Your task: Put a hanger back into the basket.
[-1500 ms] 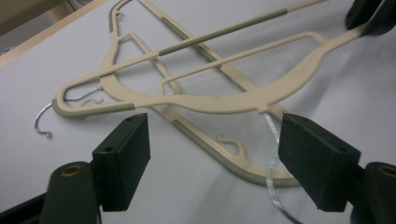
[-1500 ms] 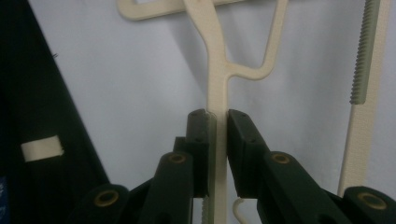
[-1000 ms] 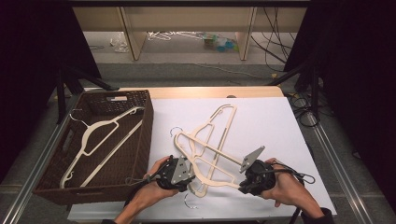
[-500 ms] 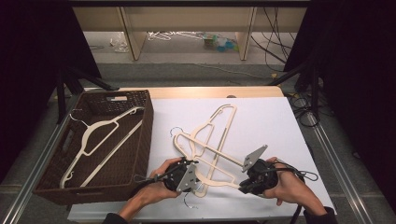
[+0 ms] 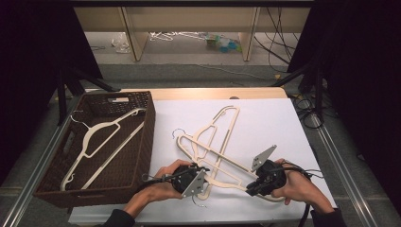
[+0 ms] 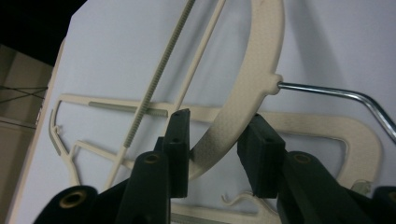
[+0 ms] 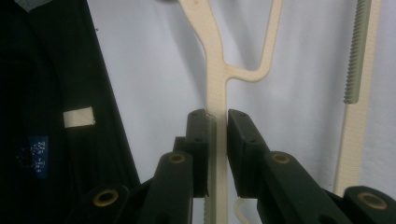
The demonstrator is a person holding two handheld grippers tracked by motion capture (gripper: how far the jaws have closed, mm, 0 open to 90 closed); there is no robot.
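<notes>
A: From the high view we see the left gripper (image 5: 193, 179) and the right gripper (image 5: 265, 180) both low at the near edge of the desk (image 5: 283, 123), each at one end of the nearest hanger (image 5: 226, 176). Two more cream hangers lie crossed beyond it on the white sheet.

B: And at the left we have the brown basket (image 5: 146, 137) with another hanger (image 5: 101, 142) lying inside (slanted, hook toward the far end).

A: In the left gripper view we look along the left gripper (image 6: 217, 149). Its fingers (image 6: 178, 149) have just been closing, and the curved shoulder of the hanger (image 6: 247, 102) runs between them. One finger lies against the plastic, while the other stands a little off it, so we would call this released, not a grip.

B: We also see the metal hook (image 6: 336, 95) leaving that shoulder toward the right.

A: In the right gripper view the right gripper (image 7: 217, 126) is clenched on a thin straight arm of the hanger (image 7: 217, 88), both fingers (image 7: 198, 140) pressing its sides.

B: Just past the fingers that arm forks in two (a ribbed bar (image 7: 357, 56) stands near it at the right).
</notes>
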